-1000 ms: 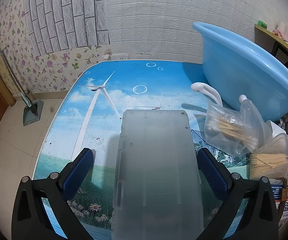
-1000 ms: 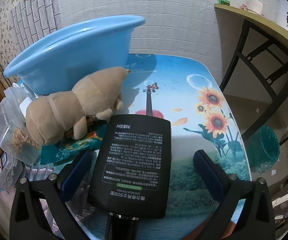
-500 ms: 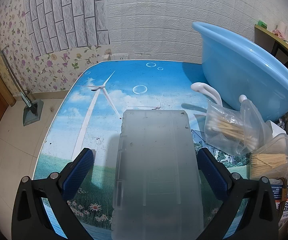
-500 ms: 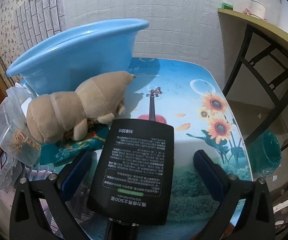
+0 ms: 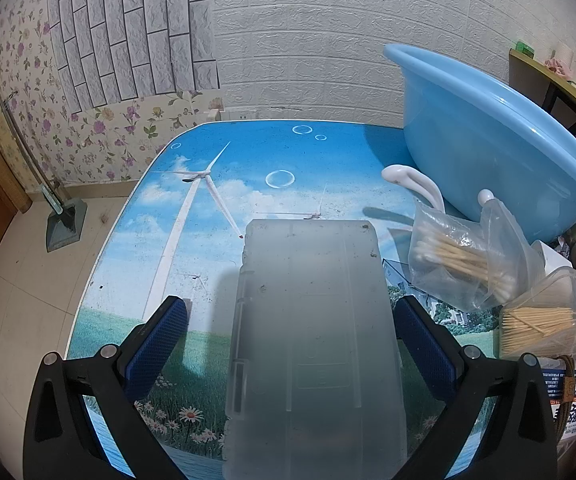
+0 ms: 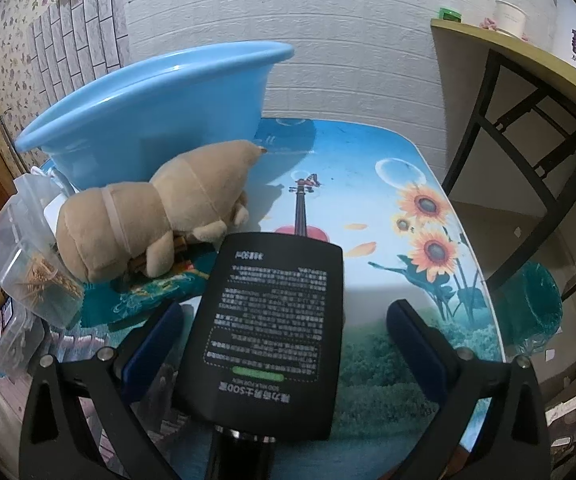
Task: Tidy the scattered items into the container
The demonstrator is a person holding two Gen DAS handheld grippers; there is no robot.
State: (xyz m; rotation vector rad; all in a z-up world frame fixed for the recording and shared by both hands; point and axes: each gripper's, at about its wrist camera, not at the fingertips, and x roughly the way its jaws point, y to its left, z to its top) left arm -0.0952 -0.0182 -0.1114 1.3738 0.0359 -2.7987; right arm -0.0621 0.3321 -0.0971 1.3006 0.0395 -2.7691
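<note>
Basin (image 5: 488,152): on the table, open side up to take items.
Left gripper (image 5: 288,332): fingers apart, astride the clear box (image 5: 312,340) beside the basin.
Right gripper (image 6: 283,340): fingers apart, astride the black bottle (image 6: 271,328) beside the plush toy (image 6: 155,212).

Sky-blue basin (image 5: 488,152), tan plush toy (image 6: 159,212), black pouch (image 6: 271,320), frosted, perhaps greyish box (image 5: 312,340), sunflower-printed tablecloth (image 6: 428,240)

We note a glossy smooth blue plastic basin (image 5: 484,148), a frosted matt plastic box (image 5: 312,340), crinkled clear plastic bags of wooden-stemmed swabs (image 5: 460,260), a soft beige plush toy (image 6: 151,212), a matt black printed bottle (image 6: 271,328), a glossy printed tablecloth (image 5: 247,176).
</note>
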